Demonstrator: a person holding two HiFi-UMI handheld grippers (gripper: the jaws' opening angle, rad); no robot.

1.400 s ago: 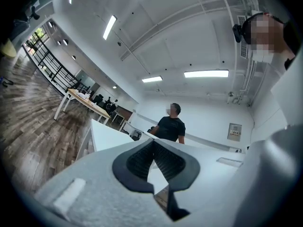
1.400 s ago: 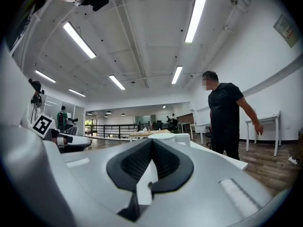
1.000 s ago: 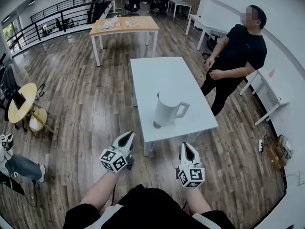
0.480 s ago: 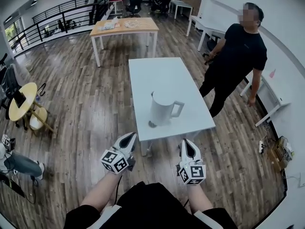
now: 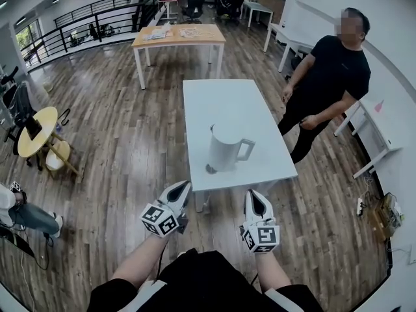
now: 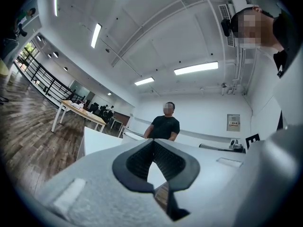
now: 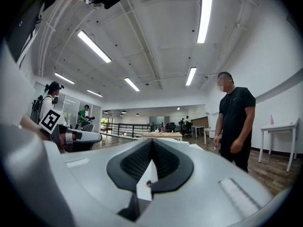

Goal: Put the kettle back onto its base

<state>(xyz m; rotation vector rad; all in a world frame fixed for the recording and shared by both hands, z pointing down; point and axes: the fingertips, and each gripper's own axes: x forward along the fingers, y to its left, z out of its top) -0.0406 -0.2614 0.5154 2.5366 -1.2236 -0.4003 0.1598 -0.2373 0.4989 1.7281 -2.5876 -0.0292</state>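
A white kettle (image 5: 224,148) stands upright near the front edge of the white table (image 5: 234,103), its handle pointing right. A small dark round thing (image 5: 209,169) lies at its lower left foot; I cannot tell what it is. My left gripper (image 5: 182,187) hovers short of the table's front edge, left of the kettle, shut and empty. My right gripper (image 5: 255,196) hangs just before the front edge, right of the kettle, also shut and empty. In the left gripper view the left gripper (image 6: 152,144) has its jaws meeting at the tip. The right gripper (image 7: 152,143) looks the same in its own view, with a white sliver (image 7: 146,178) behind the jaws.
A person in black (image 5: 328,77) stands close to the table's right side. A wooden table (image 5: 179,34) stands behind the white one. A small round yellow table (image 5: 36,125) and a seated person's legs (image 5: 26,216) are at the far left. Wooden floor surrounds the table.
My left gripper has edged a little toward the table. The standing person has shifted their arms. The kettle has stayed put and both grippers remain shut.
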